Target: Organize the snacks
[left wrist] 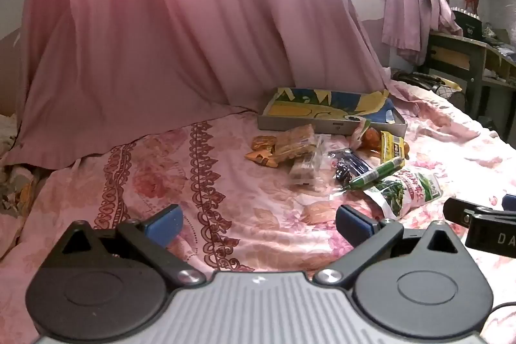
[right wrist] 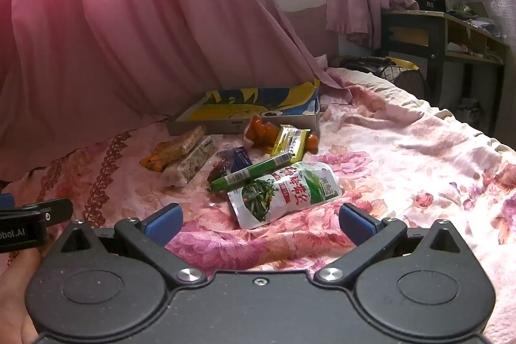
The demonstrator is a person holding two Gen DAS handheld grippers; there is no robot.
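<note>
Both hand-held grippers wait open and empty above a flowered bed, snacks scattered ahead.

Left hand-held gripper (left wrist: 258, 223) and right hand-held gripper (right wrist: 259, 220) each hold their blue pads wide apart, gripping nothing. On the bed (right wrist: 403, 157) lies a loose heap of snacks: a green-and-white pouch (right wrist: 285, 194) nearest the right gripper, a green tube (right wrist: 254, 171) lying across its far edge, a yellow packet (right wrist: 290, 141), orange snacks (right wrist: 259, 131) and cracker packs (right wrist: 185, 155) to the left. Beyond them, just touching the heap, sits a shallow box (right wrist: 245, 115) with a yellow-and-blue lining, against the pink curtain (right wrist: 129, 37).
</note>
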